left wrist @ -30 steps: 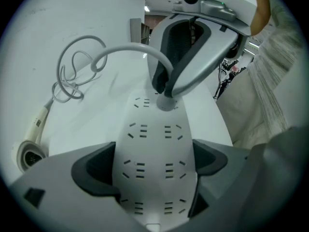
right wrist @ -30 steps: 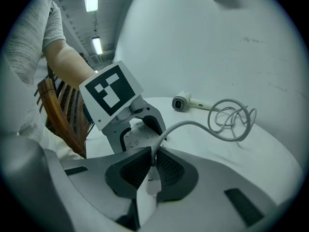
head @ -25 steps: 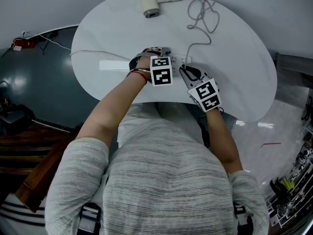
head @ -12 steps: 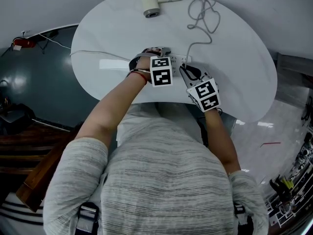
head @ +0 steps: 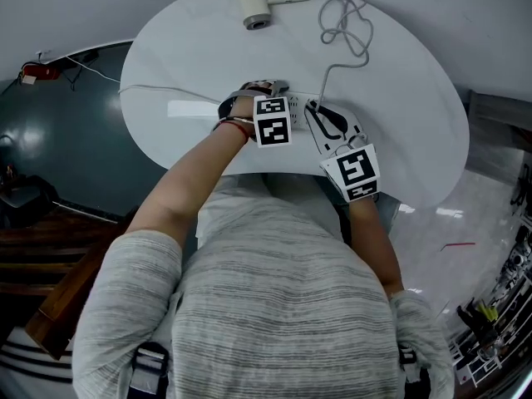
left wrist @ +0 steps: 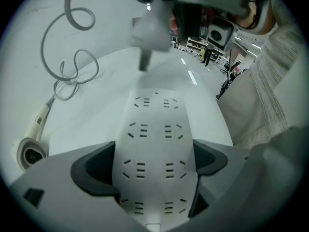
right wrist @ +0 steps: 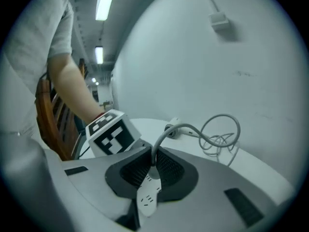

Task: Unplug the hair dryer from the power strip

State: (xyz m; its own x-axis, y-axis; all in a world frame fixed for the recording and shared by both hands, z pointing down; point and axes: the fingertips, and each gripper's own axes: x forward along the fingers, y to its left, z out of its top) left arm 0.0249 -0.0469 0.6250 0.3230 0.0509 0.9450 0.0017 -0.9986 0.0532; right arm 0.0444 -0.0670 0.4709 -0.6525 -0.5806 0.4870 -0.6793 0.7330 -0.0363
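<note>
At the counter's (head: 183, 48) twelve o'clock rim, seen from the head, lies the cream hair dryer (head: 256, 8), its nozzle turned toward the person. Its grey cord (head: 345, 23) coils in loose loops at about one o'clock, then runs down toward the middle of the round white top. Near the centre, the left claw (left wrist: 154, 163) points steeply down and clamps the white power strip (left wrist: 154, 129) by its long sides, a dark pad pressed against each edge. Just at its three o'clock, the right claw (right wrist: 152, 167) is pinched narrow on the plug (left wrist: 148, 32), with the cord curving up out of its pads. In the left gripper view the plug hangs blurred above the strip's far end, its dark prongs clear of the sockets.
</note>
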